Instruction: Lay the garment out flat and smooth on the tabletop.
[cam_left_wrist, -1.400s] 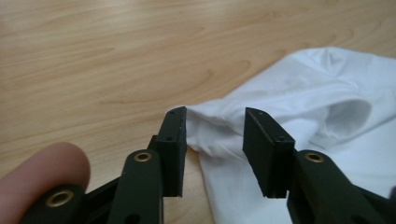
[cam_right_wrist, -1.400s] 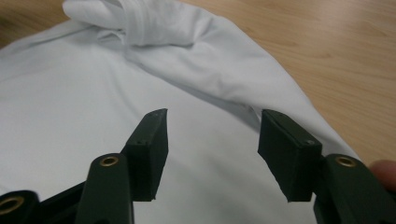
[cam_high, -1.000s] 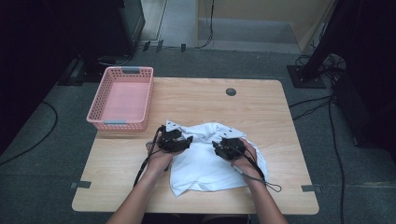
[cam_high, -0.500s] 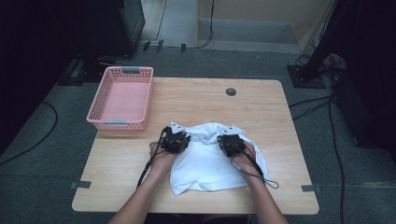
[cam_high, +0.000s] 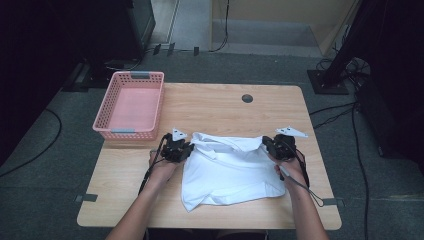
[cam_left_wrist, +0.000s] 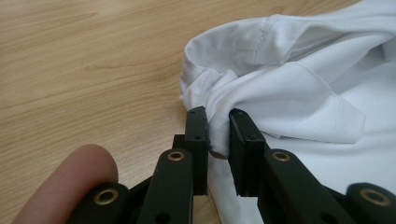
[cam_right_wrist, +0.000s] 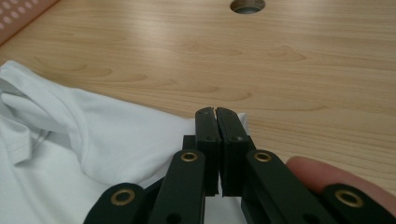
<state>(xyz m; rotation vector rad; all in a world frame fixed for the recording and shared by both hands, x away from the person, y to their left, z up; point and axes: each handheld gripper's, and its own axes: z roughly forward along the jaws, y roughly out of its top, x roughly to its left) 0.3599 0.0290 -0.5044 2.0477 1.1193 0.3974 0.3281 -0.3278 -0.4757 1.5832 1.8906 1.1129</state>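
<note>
One white garment (cam_high: 230, 172), bunched, pinched between both claws. Two grippers: left gripper (cam_high: 177, 148), right gripper (cam_high: 280, 146). One pink basket (cam_high: 131, 106), beyond left claw. One table (cam_high: 215, 105). One round hole (cam_high: 247, 98) in tabletop, beyond right claw.

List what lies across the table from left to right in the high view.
Pink basket → left tongs → white shirt → right tongs, each pair of tongs shut on a far corner of the shirt.
</note>
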